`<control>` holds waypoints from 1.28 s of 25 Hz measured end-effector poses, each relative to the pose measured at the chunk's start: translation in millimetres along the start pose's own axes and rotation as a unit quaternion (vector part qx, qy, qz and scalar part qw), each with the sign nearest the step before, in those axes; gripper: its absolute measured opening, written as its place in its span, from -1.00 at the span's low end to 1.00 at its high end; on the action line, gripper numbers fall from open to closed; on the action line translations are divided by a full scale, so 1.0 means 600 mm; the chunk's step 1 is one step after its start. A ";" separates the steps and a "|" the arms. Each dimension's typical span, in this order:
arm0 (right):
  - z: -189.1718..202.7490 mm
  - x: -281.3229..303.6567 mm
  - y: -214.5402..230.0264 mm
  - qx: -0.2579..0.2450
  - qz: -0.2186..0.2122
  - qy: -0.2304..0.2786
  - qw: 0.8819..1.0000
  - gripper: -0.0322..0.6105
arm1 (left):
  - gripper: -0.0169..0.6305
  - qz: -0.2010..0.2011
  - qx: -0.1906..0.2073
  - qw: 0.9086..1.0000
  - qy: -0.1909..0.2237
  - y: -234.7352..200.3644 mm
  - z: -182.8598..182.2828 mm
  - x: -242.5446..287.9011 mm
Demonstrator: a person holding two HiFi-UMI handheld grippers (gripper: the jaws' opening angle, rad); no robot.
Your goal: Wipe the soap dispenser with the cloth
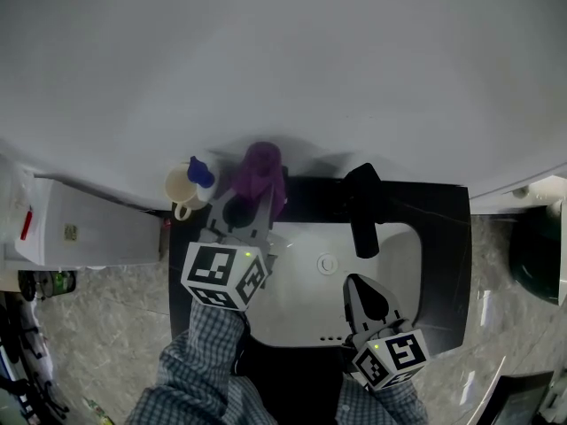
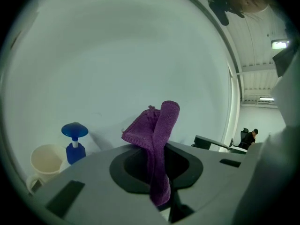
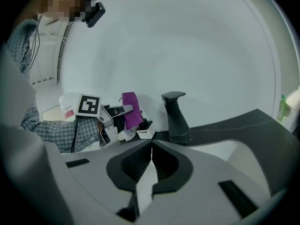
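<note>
While the soap dispenser (image 1: 200,172) with its blue top stands by the cup (image 1: 180,187) at the sink's (image 1: 301,304) back left, we pinch the purple cloth (image 1: 260,177) in our left gripper (image 1: 244,204), near it. Our right gripper (image 1: 356,289) hangs over the sink, jaws pressed together, holding nothing.

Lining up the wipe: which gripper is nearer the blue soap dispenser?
Left. The left gripper, shut on the purple cloth, is just beside the soap dispenser; the right gripper hangs farther off, over the basin.
</note>
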State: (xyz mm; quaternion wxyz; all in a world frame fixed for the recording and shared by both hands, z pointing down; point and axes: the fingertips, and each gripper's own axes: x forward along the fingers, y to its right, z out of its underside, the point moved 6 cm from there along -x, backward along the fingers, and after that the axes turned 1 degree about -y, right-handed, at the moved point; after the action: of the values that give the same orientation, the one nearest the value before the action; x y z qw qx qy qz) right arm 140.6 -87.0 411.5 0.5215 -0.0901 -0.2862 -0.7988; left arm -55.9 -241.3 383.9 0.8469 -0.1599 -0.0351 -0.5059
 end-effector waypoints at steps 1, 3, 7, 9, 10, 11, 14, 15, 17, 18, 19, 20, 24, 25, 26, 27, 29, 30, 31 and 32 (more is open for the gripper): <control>0.002 -0.001 0.002 0.001 0.001 -0.001 1.000 -0.84 | -0.76 0.001 -0.001 1.000 -0.001 0.000 0.004 0.004; 0.004 -0.003 0.005 0.004 0.004 -0.003 1.000 -0.84 | -0.76 0.005 -0.002 1.000 0.000 0.004 0.009 0.012; 0.009 -0.008 0.011 0.007 0.008 -0.006 1.000 -0.84 | -0.76 0.018 -0.004 1.000 0.006 0.018 0.013 0.025; 0.011 -0.009 0.012 0.008 0.008 -0.007 1.000 -0.84 | -0.76 0.028 -0.005 1.000 0.006 0.027 0.018 0.032; 0.012 -0.009 0.012 0.008 0.008 -0.008 1.000 -0.84 | -0.76 0.034 -0.006 0.999 0.001 0.031 0.023 0.036; 0.013 -0.009 0.013 0.009 0.008 -0.009 1.000 -0.84 | -0.76 0.037 -0.007 0.999 -0.006 0.036 0.030 0.041; 0.014 -0.010 0.015 0.013 0.009 -0.008 1.000 -0.84 | -0.76 0.034 -0.013 0.999 -0.030 0.041 0.057 0.055; 0.014 -0.010 0.017 0.014 0.009 -0.007 1.000 -0.84 | -0.76 0.032 -0.018 0.999 -0.035 0.040 0.065 0.059; 0.016 -0.011 0.022 0.016 0.012 -0.008 1.000 -0.84 | -0.76 0.033 -0.019 0.998 -0.042 0.042 0.076 0.063; 0.018 -0.011 0.025 0.017 0.013 -0.008 1.000 -0.84 | -0.76 0.036 -0.014 0.998 -0.045 0.044 0.080 0.064; 0.020 -0.012 0.027 0.018 0.013 -0.009 1.000 -0.84 | -0.76 0.040 -0.005 0.998 -0.049 0.048 0.083 0.066; 0.021 -0.012 0.028 0.018 0.013 -0.010 1.000 -0.84 | -0.76 0.044 0.003 0.998 -0.052 0.051 0.087 0.068; 0.023 -0.013 0.028 0.018 0.009 -0.010 1.000 -0.84 | -0.76 0.054 0.004 0.997 -0.056 0.053 0.106 0.077; 0.022 -0.013 0.029 0.018 0.009 -0.010 1.000 -0.84 | -0.76 0.058 0.006 0.997 -0.057 0.055 0.111 0.078; 0.021 -0.014 0.029 0.017 0.010 -0.010 1.000 -0.84 | -0.76 0.063 0.010 0.996 -0.060 0.057 0.116 0.079; 0.021 -0.014 0.030 0.017 0.011 -0.009 1.000 -0.84 | -0.76 0.067 0.014 0.996 -0.065 0.061 0.123 0.080; 0.020 -0.016 0.032 0.017 0.012 -0.009 1.000 -0.84 | -0.76 0.070 0.015 0.994 -0.081 0.064 0.139 0.078; 0.020 -0.017 0.032 0.017 0.013 -0.009 1.000 -0.84 | -0.76 0.065 0.009 0.994 -0.089 0.062 0.148 0.076; 0.020 -0.018 0.032 0.016 0.013 -0.009 1.000 -0.84 | -0.76 0.057 -0.002 0.994 -0.096 0.057 0.156 0.071; 0.020 -0.019 0.032 0.017 0.013 -0.008 1.000 -0.84 | -0.76 0.047 -0.017 0.994 -0.098 0.050 0.163 0.065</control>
State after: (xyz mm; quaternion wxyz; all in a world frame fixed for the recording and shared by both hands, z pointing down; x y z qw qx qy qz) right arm 160.8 -77.3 423.6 0.5307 -0.0917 -0.3027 -0.7864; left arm -1.0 -231.4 477.8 0.8593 -0.2245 -0.1021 -0.4482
